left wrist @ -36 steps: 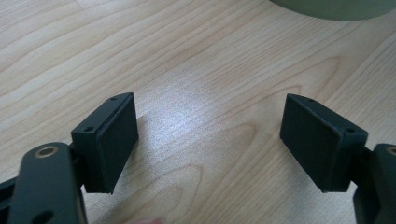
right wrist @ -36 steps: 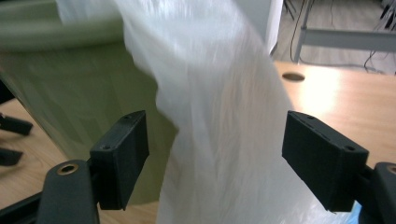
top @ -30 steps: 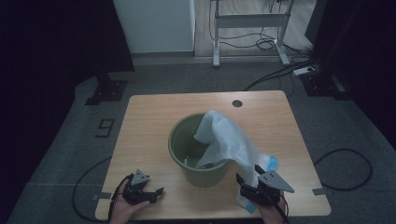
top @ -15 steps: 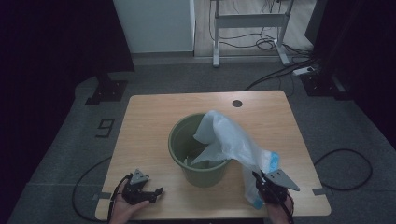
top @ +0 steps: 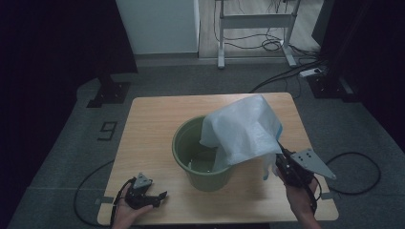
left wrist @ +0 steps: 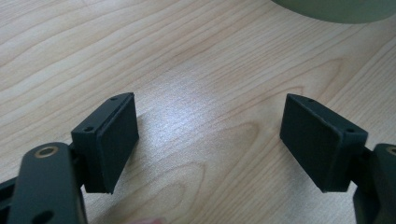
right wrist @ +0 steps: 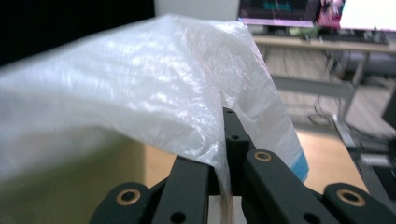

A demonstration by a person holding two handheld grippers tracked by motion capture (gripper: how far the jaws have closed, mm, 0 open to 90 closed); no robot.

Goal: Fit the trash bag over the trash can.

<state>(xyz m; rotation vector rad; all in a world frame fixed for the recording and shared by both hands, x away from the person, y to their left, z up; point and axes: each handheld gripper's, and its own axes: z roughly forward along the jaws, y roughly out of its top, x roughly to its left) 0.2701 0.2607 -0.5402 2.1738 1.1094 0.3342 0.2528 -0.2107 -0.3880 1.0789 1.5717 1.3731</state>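
One wooden table [top: 153, 119] carries one green bucket [top: 191, 164] at its middle, with bare wood all round it. One white plastic bag [top: 243, 131] drapes over the bucket's right rim. The right gripper [top: 282, 157] pinches the bag's edge, raised near the table's right edge. The left gripper [top: 160, 198] rests by the near-left edge, jaws spread over bare wood.

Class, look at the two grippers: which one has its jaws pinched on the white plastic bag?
The right gripper: its jaws are shut on the white plastic bag over the green bucket. The left gripper stands open above bare table.
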